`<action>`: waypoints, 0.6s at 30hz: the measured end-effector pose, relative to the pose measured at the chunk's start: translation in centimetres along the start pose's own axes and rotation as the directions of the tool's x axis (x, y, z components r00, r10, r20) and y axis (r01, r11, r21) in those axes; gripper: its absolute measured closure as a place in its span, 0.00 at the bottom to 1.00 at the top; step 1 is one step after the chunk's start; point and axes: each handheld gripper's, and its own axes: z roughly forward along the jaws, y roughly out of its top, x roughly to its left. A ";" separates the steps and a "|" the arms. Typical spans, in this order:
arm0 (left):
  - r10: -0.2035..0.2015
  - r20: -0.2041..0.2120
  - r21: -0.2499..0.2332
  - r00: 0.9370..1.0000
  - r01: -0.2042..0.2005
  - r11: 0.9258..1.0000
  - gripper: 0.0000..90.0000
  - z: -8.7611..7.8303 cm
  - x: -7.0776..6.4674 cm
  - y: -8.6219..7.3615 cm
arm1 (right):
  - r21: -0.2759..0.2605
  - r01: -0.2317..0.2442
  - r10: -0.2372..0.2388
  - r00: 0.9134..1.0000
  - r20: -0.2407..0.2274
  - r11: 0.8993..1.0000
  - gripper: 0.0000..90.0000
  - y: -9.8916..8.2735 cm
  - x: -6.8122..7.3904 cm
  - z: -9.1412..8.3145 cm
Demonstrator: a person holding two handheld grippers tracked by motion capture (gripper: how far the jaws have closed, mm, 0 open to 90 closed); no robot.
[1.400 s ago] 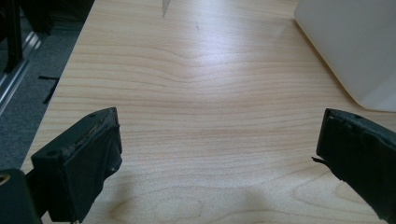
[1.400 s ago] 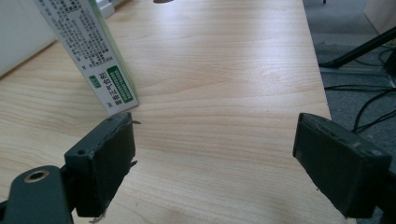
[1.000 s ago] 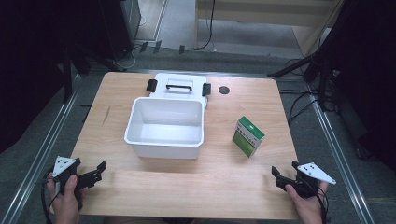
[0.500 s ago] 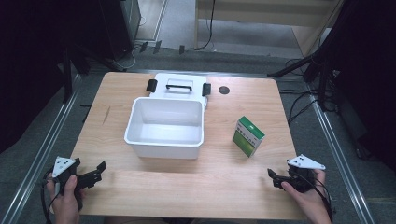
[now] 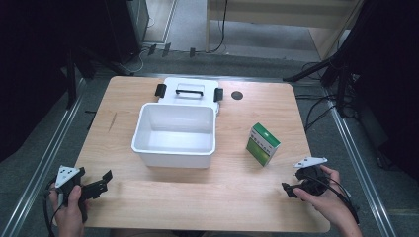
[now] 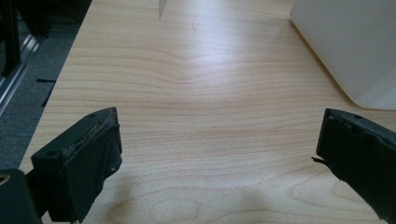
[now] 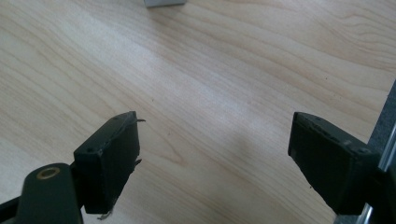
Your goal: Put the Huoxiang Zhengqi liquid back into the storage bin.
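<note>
A white open bin (image 5: 174, 148) stands mid-table, and its lid (image 5: 190, 85) with a black handle lies flat just behind it. A green and white box (image 5: 263, 143) stands to the right of the bin. My left gripper (image 5: 101, 183) rests near the front left corner, open and empty. In the left gripper view its jaws (image 6: 222, 126) are wide apart over bare wood, with the bin's corner (image 6: 345, 46) ahead on the right. My right gripper (image 5: 290, 186) is low at the front right, below the green box. It is open (image 7: 215, 121) with nothing between its jaws.
A small black round disc (image 5: 237, 95) sits at the back of the wooden table (image 5: 232, 197). Metal rails run along both sides of the table, and cables lie on the floor. The table's right edge (image 7: 386, 121) is close beside my right gripper.
My right gripper has shifted a little left and turned, so its grey plate now sits higher in the high view. The left gripper has stayed still.
</note>
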 end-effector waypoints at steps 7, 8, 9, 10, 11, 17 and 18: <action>0.001 -0.001 0.000 1.000 -0.001 1.000 0.01 0.0 0.0 0.0 | 0.132 0.044 -0.042 0.999 -0.013 0.990 0.18 1.4 0.0 -0.2; 0.001 0.000 0.000 1.000 -0.001 1.000 0.01 0.0 0.0 0.0 | 0.147 0.053 -0.051 0.999 -0.016 0.988 0.18 1.5 0.1 -0.2; 0.000 0.000 0.000 1.000 0.000 1.000 0.01 0.0 0.0 0.0 | 0.182 0.072 -0.070 0.997 -0.018 0.981 0.18 1.8 0.2 -0.1; 0.001 0.000 0.000 1.000 -0.001 1.000 0.01 0.0 0.0 0.0 | 0.196 0.082 -0.080 0.997 -0.018 0.977 0.17 1.9 0.2 0.0; 0.000 0.000 0.000 1.000 0.000 1.000 0.01 0.0 0.0 0.0 | 0.196 0.082 -0.080 0.997 -0.018 0.977 0.17 1.9 0.2 0.0; 0.000 0.000 0.000 1.000 0.000 1.000 0.01 0.0 0.0 0.0 | 0.251 0.096 -0.094 0.995 -0.020 0.963 0.17 3.1 0.2 -0.2; 0.000 0.000 0.001 1.000 0.000 1.000 0.01 0.0 0.0 0.0 | 0.256 0.094 -0.091 0.996 -0.023 0.962 0.17 3.3 0.1 -0.2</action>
